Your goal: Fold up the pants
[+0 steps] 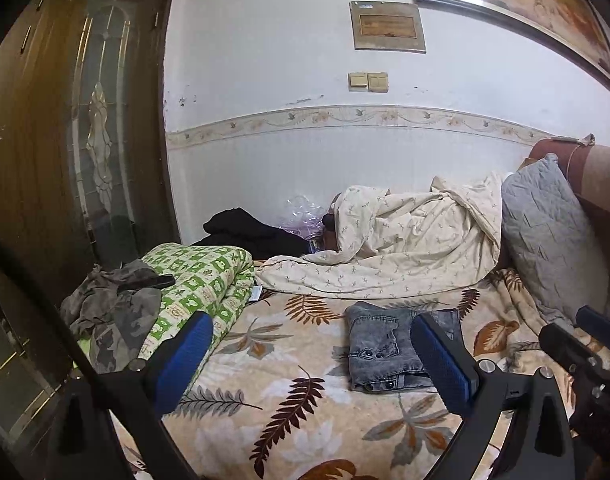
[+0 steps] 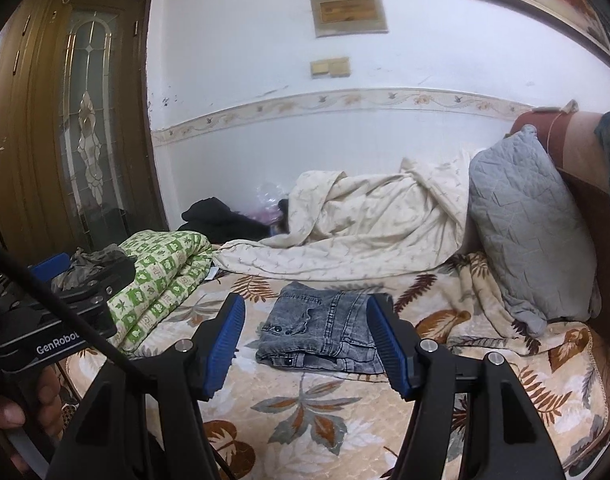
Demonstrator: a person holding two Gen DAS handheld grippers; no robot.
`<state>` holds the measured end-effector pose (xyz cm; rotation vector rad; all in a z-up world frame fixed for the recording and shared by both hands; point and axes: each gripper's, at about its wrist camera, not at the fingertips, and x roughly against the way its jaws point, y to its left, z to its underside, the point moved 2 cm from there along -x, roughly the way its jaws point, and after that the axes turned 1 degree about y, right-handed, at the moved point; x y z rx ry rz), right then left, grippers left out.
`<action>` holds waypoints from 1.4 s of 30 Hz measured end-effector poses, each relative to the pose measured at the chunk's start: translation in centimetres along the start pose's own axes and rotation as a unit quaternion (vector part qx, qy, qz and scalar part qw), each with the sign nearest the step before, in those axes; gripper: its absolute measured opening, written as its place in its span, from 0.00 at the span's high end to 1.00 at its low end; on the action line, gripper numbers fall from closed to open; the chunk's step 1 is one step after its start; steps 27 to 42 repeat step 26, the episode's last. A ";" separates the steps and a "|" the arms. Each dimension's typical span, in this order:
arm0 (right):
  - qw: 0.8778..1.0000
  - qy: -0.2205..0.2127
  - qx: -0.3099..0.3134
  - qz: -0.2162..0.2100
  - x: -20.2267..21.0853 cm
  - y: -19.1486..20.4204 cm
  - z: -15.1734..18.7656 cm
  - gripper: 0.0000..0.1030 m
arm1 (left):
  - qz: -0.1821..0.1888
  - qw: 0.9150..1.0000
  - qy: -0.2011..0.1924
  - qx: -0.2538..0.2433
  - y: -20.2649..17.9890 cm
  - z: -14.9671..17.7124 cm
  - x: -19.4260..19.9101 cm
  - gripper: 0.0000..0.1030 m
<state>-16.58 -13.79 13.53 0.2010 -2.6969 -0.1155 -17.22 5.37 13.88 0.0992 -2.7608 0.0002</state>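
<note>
Grey washed denim pants (image 1: 389, 344) lie folded into a compact rectangle on the leaf-patterned blanket (image 1: 289, 408); they also show in the right wrist view (image 2: 325, 332). My left gripper (image 1: 313, 360) is open and empty, held above the blanket just short of the pants, its right pad overlapping their right edge. My right gripper (image 2: 305, 344) is open and empty, its blue pads on either side of the pants' near edge, lifted off the fabric. The left gripper body shows at the left of the right wrist view (image 2: 65, 320).
A folded green-checked quilt (image 1: 193, 284) with a camouflage garment (image 1: 113, 308) lies left. A cream duvet (image 1: 393, 240), black clothes (image 1: 249, 232) and a grey pillow (image 1: 553, 232) sit along the back wall. A wooden wardrobe (image 1: 73, 128) stands at left.
</note>
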 end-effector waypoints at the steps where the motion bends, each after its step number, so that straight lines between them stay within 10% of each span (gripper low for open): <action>1: 1.000 0.000 0.003 0.001 -0.1 0.2 0.1 0.38 | 0.001 1.000 0.002 0.001 0.0 0.0 -0.1 0.02; 42: 1.000 0.023 -0.007 0.002 -1.5 -0.1 1.0 0.38 | 0.028 0.999 0.022 -0.005 -0.6 1.1 -1.5 0.02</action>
